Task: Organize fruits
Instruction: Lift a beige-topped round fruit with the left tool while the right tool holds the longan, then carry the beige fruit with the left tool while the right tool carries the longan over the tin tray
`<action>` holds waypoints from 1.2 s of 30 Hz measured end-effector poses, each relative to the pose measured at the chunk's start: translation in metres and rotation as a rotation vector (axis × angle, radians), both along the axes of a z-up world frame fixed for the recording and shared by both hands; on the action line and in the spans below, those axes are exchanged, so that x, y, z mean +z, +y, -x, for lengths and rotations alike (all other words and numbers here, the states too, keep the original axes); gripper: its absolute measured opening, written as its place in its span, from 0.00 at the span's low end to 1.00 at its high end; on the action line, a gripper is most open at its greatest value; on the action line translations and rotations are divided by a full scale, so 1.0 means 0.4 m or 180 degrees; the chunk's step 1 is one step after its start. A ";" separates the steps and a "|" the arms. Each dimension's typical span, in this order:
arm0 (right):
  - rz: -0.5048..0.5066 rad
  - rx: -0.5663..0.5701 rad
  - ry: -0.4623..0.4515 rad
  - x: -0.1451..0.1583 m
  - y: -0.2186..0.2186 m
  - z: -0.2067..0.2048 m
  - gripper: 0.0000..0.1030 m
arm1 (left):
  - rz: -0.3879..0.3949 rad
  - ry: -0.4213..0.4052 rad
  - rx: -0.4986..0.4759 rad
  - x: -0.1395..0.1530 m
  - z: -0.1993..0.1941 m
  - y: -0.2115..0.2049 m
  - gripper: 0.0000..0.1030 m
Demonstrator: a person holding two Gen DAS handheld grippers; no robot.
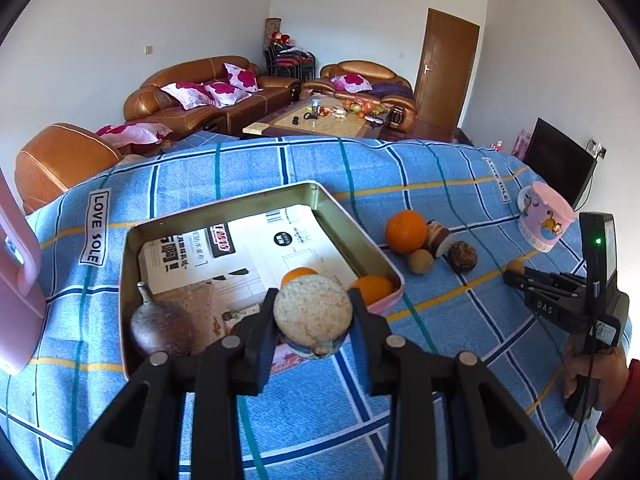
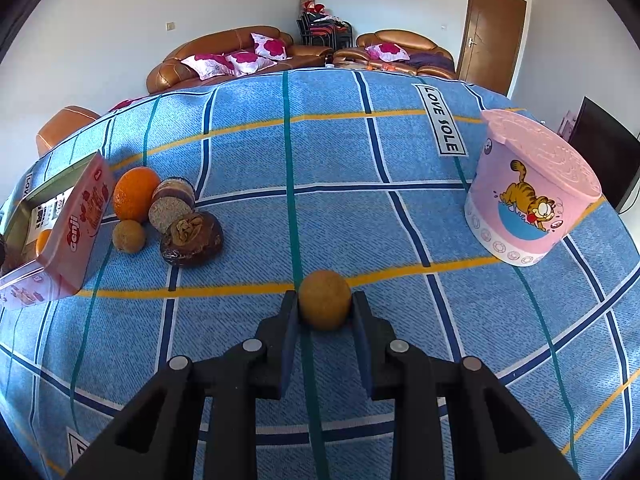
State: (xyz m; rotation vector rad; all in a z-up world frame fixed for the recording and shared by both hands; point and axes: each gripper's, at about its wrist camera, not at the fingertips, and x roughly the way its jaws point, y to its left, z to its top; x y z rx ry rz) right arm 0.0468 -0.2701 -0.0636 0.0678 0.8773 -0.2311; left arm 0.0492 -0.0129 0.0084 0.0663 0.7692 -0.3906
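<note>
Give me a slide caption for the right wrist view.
Right tongs grip a small brown fruit on the blue plaid cloth, pink tub beyond.

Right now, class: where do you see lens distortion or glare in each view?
Left wrist view: dark corners, the tin glares on its paper lining. Right wrist view: the checked cloth bulges like a dome, its straight stripes curving; even light, sharp.

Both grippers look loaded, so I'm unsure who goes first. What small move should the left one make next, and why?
Probably open and drop: the left gripper holds the cut fruit half at the tin tray's near rim, where oranges already lie.
</note>
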 end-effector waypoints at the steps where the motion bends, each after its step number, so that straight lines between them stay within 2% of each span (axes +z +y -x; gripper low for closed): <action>1: 0.0028 -0.0001 0.0006 0.000 0.004 -0.001 0.27 | -0.0022 0.0018 -0.0007 -0.001 0.000 0.001 0.34; 7: 0.0301 0.0000 0.0046 0.005 0.039 -0.010 0.27 | -0.0038 0.0047 0.0066 -0.006 -0.017 0.021 0.34; 9: 0.0156 -0.0040 -0.0047 0.023 0.048 -0.013 0.27 | -0.0031 0.0015 0.0101 0.000 -0.021 0.031 0.34; 12: -0.0066 -0.0024 -0.0373 0.093 0.088 -0.018 0.27 | -0.0086 -0.0063 0.0149 0.007 -0.030 0.043 0.34; 16: -0.0363 0.0261 -0.0681 0.181 0.190 -0.042 0.27 | -0.0041 -0.0115 0.0252 0.017 -0.043 0.071 0.34; 19: -0.0371 0.0537 -0.0757 0.208 0.285 -0.069 0.27 | -0.0112 -0.0201 0.0369 0.017 -0.071 0.086 0.34; 25: -0.0318 0.0777 -0.0894 0.208 0.412 -0.134 0.27 | -0.0151 -0.0278 0.0661 -0.008 -0.163 0.113 0.33; 33: -0.0375 0.0862 -0.0983 0.154 0.459 -0.218 0.27 | -0.0191 -0.0065 0.0946 -0.078 -0.244 0.134 0.33; 36: -0.0356 0.0890 -0.1110 0.142 0.469 -0.226 0.27 | -0.0302 -0.0111 0.0960 -0.075 -0.244 0.130 0.34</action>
